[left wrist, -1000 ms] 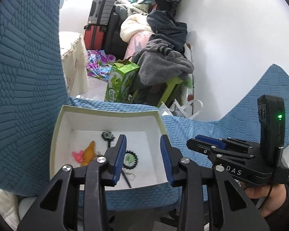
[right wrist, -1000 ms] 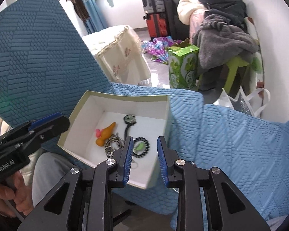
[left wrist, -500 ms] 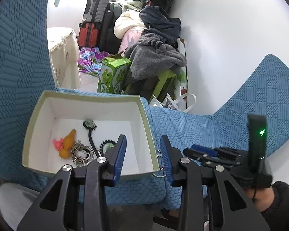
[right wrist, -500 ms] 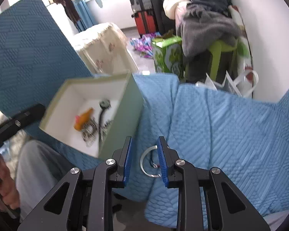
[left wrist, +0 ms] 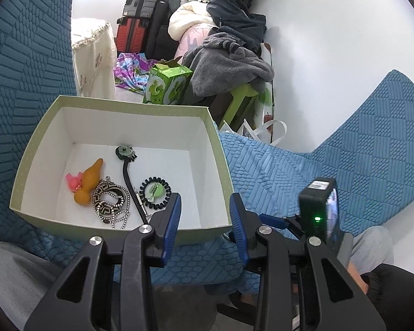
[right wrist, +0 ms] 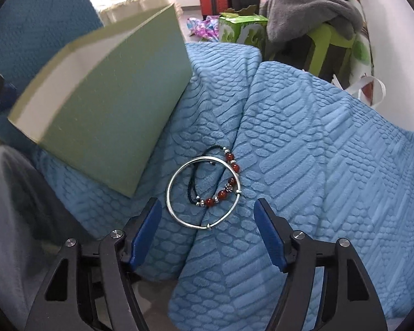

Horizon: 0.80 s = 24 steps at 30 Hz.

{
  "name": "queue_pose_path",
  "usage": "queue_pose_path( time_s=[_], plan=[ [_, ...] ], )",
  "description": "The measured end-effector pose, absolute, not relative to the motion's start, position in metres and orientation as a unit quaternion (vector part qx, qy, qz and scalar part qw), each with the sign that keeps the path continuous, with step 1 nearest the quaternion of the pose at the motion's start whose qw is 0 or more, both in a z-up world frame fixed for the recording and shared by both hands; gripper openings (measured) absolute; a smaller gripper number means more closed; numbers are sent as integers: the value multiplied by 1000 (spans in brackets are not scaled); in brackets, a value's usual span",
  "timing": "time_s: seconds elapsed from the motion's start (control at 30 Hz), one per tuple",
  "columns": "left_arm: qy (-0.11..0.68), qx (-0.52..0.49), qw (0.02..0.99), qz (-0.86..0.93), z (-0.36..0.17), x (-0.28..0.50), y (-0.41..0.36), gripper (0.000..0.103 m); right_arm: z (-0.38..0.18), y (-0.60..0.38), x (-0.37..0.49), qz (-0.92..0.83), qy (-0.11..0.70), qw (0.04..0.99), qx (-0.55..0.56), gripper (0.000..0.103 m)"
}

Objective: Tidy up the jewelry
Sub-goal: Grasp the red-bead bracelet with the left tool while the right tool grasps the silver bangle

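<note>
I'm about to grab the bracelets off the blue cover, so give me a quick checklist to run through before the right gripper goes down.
1. Right gripper opening, nothing between its fingers: ok.
2. Silver bangle lies ahead of that gap, in clear view: ok.
3. Red bead bracelet sits apart from the bangle: not ok, it lies inside and across the ring, so both may lift together.
4. Cover flat under them: not ok, they rest on a fold.
5. Green box has bare floor for more: ok, right side is free.
6. Left gripper steadying the box: cannot tell, its fingers straddle the near corner.
</note>
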<state>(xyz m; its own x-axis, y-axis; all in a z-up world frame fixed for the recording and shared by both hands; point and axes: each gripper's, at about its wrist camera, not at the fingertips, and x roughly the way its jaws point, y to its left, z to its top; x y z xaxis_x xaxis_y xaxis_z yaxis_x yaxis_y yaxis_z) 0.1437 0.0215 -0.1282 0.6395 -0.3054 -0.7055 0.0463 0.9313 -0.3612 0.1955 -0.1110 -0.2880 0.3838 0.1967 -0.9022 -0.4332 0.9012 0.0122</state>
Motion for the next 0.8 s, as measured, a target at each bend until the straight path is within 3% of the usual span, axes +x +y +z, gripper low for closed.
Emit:
queue_pose_path(
  time_s=[0.3,0.43,0.8],
  plan=[
    [416,-155,891,-98,-132,143,20,37,-305,-98,197,186,510,825,-157,73],
    [416,-155,891,-97,-132,142,20,37,-303,-95,196,192,508,823,-168,67],
    [412,-145,894,-103,-124,136,12,37,-289,-109,179,191,517,821,-147,66]
  ],
)
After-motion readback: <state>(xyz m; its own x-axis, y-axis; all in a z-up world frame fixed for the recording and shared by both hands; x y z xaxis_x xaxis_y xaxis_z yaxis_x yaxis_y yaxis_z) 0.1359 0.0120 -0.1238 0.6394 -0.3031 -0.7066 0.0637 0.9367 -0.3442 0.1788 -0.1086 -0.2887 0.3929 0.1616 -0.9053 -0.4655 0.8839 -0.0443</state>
